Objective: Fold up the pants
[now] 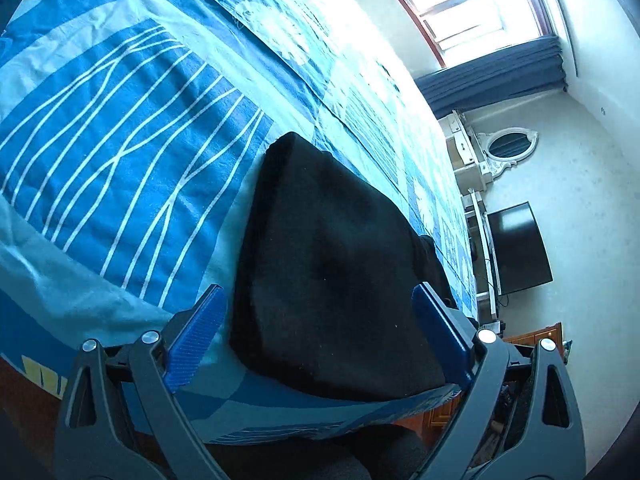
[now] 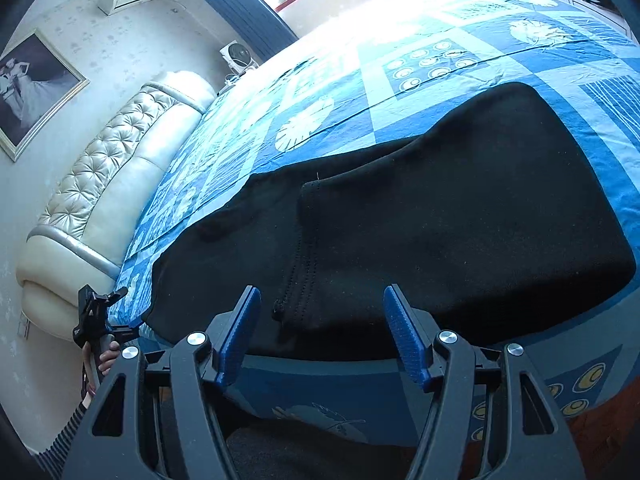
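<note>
Black pants (image 2: pixel 400 220), folded, flat on the blue bedspread (image 1: pixel 120 140) at the bed's near edge; left gripper (image 1: pixel 320 300) jaws apart, over the pants' end, gripping nothing; right gripper (image 2: pixel 322 300) jaws apart, over the seam, gripping nothing.

Black pants (image 2: pixel 440 208) on blue patterned bedspread (image 2: pixel 420 60).

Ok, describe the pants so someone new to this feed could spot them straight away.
Find the wide bed covered by a blue patchwork quilt with white leaf and circle prints, its cream tufted headboard at the left. Near the bed's closest edge lie the black fabric pants, folded over with a stitched seam showing. They are the only plain dark thing on the patterned cover.
</note>
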Tool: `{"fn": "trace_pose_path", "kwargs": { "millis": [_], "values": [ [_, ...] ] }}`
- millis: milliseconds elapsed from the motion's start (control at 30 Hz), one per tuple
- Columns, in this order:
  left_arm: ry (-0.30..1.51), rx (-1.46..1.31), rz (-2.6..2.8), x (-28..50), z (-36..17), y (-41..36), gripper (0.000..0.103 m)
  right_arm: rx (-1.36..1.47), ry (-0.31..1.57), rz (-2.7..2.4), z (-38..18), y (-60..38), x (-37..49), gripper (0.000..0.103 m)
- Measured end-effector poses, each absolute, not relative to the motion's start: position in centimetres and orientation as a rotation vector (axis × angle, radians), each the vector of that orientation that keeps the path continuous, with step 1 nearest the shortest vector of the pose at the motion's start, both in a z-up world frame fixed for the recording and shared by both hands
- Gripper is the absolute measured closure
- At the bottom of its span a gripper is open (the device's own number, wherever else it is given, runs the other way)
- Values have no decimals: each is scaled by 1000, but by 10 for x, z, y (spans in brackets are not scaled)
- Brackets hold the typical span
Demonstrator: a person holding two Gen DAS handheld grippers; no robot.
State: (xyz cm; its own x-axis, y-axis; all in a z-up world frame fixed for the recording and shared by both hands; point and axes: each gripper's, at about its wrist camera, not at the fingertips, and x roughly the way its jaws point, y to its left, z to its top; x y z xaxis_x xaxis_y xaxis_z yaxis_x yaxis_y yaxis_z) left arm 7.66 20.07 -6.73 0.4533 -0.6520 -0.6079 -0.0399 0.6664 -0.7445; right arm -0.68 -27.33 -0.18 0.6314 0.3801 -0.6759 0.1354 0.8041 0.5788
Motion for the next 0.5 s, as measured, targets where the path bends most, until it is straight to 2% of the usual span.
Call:
{"fn": "trace_pose_path", "kwargs": {
  "millis": [200, 233, 267, 333, 367, 433, 500],
  "values": [
    [1066, -710, -463, 97, -75, 182, 9, 624, 894, 176, 3, -273, -6, 38],
    [1072, -700, -482, 99, -74, 177, 16, 623, 896, 178, 4, -273, -5, 38],
    [1083, -692, -509, 100, -74, 170, 27, 625, 896, 180, 4, -275, -5, 38],
    [1144, -675, -514, 104, -81, 158, 64, 632, 895, 190, 4, -276, -5, 37],
    [1153, -656, -492, 105, -84, 156, 68, 628, 895, 189, 5, -277, -5, 37],
    [1156, -658, -470, 105, -86, 155, 81, 617, 896, 184, 5, -278, -6, 37],
    [1169, -726, -469, 104, -87, 161, 87, 623, 891, 176, 6, -283, -7, 37]
  ]
}}
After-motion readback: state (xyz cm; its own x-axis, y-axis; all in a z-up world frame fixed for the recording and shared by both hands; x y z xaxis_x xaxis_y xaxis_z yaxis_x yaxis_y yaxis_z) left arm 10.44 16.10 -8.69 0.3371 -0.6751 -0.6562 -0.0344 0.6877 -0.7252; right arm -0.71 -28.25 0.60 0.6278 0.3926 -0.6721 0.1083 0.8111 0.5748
